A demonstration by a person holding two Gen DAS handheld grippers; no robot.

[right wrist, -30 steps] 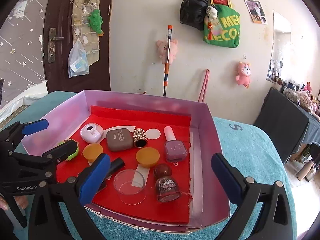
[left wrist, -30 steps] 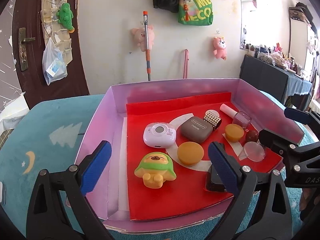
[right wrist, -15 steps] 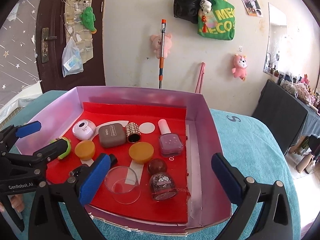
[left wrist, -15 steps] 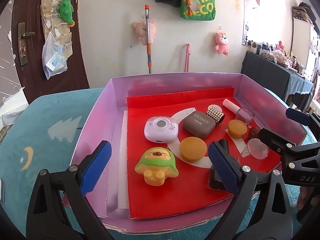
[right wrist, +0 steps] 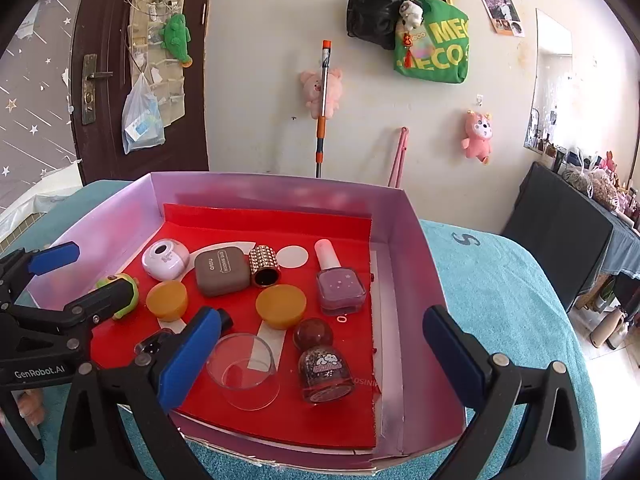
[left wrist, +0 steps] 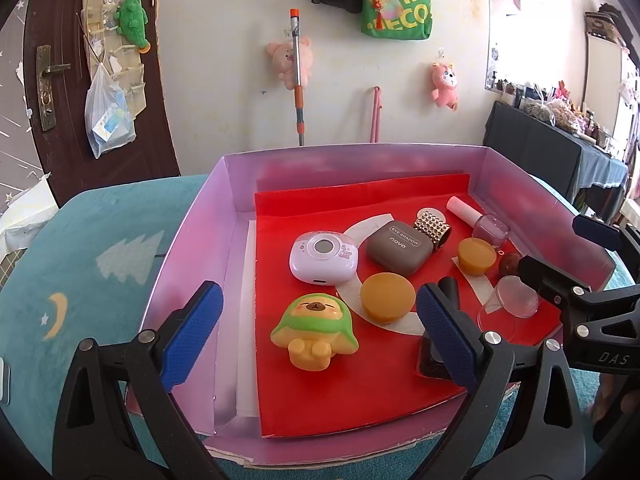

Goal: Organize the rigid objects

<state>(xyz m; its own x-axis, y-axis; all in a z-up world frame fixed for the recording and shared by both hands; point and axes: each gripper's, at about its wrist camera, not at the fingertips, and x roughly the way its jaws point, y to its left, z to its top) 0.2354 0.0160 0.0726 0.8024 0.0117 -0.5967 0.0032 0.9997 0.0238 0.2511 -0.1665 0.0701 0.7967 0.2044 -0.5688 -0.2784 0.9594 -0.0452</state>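
A pink box [left wrist: 192, 248] with a red liner holds small rigid objects. In the left wrist view I see a green-and-yellow bear figure [left wrist: 314, 332], a white round device [left wrist: 324, 256], a brown eye shadow case [left wrist: 398, 246], two orange pucks [left wrist: 387, 296] and a clear cup [left wrist: 508, 306]. My left gripper [left wrist: 316, 328] is open and empty, hovering over the box's front. My right gripper [right wrist: 320, 356] is open and empty over the clear cup [right wrist: 246, 376] and a dark nail polish bottle [right wrist: 322, 364]. A purple polish bottle [right wrist: 338, 284] lies further back.
The box [right wrist: 416, 256] sits on a teal cloth [right wrist: 500, 288]. A studded gold tube [right wrist: 264, 266] and a black item [left wrist: 440, 344] also lie in the box. Behind stand a wall with hanging toys and bags, a brown door at left and a dark table at right.
Both grippers have risen and drawn back slightly, so the box sits lower in both views. Both stay open and empty. The objects have not moved.
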